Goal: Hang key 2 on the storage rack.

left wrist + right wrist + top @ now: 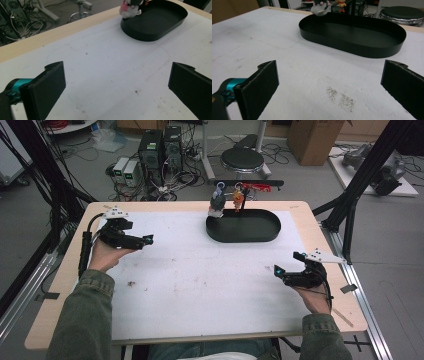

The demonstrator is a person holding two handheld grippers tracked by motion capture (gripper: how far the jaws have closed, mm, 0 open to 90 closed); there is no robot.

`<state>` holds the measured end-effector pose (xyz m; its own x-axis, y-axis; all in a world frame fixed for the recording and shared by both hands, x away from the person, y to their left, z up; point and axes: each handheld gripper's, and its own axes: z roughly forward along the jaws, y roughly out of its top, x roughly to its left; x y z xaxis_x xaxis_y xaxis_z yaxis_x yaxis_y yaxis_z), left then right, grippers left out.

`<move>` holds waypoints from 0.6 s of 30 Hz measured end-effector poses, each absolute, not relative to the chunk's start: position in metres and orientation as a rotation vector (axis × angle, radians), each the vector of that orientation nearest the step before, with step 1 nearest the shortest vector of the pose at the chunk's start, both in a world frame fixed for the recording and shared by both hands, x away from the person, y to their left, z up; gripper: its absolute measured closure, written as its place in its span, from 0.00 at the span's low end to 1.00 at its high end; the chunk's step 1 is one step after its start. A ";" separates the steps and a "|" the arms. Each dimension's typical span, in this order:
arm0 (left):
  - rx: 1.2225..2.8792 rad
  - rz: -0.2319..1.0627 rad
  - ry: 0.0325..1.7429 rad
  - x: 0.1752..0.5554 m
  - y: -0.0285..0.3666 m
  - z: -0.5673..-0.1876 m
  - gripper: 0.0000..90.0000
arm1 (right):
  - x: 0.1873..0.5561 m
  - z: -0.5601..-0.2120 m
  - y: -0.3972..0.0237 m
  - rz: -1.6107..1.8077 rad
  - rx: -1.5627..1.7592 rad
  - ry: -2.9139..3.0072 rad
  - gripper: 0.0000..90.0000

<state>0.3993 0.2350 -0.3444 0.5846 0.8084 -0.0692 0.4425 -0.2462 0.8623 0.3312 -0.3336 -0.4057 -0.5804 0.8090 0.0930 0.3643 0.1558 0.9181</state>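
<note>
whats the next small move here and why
Probably move the left hand-held gripper forward and toward the small toys hanging over the far edge of the black oval tray. Both it and the right hand-held gripper are open, hold nothing and sit well short of the tray; the left one looks nearer the grey-and-pink toy.

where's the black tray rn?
In the high view the black oval tray sits on the white mat at the table's far edge, right of centre, with small hanging toys at its far-left rim.
</note>
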 end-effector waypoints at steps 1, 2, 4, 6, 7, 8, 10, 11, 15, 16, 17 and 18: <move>1.882 0.503 1.018 0.397 0.238 -0.346 0.02 | 0.331 -0.406 -0.333 1.410 1.114 2.016 0.01; 1.882 0.507 1.020 0.395 0.239 -0.347 0.02 | 0.332 -0.406 -0.333 1.409 1.110 2.016 0.01; 1.883 0.520 1.031 0.390 0.242 -0.350 0.02 | 0.332 -0.406 -0.333 1.408 1.110 2.016 0.01; 1.895 0.528 1.035 0.386 0.245 -0.354 0.02 | 0.332 -0.406 -0.333 1.408 1.108 2.015 0.01; 1.902 0.533 1.038 0.383 0.246 -0.356 0.02 | 0.332 -0.406 -0.333 1.409 1.108 2.015 0.01; 1.903 0.534 1.038 0.380 0.247 -0.358 0.02 | 0.332 -0.406 -0.333 1.408 1.107 2.016 0.01; 1.885 0.543 1.047 0.373 0.249 -0.363 0.02 | 0.332 -0.406 -0.333 1.407 1.108 2.015 0.01; 1.886 0.549 1.052 0.371 0.250 -0.366 0.02 | 0.331 -0.405 -0.333 1.408 1.108 2.015 0.01; 1.896 0.556 1.077 0.360 0.255 -0.378 0.02 | 0.332 -0.406 -0.333 1.405 1.108 2.015 0.01; 1.890 0.549 1.085 0.357 0.257 -0.380 0.02 | 0.332 -0.406 -0.333 1.404 1.112 2.018 0.01; 1.889 0.558 1.085 0.354 0.259 -0.382 0.02 | 0.332 -0.406 -0.333 1.405 1.115 2.020 0.01; 1.878 0.575 1.087 0.351 0.260 -0.384 0.02 | 0.332 -0.406 -0.333 1.404 1.115 2.020 0.01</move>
<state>0.3512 0.2599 -0.3837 0.5127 0.8580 -0.0300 0.4577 -0.2436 0.8551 0.3323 -0.3330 -0.4060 -0.5801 0.8096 0.0897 0.3661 0.1607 0.9166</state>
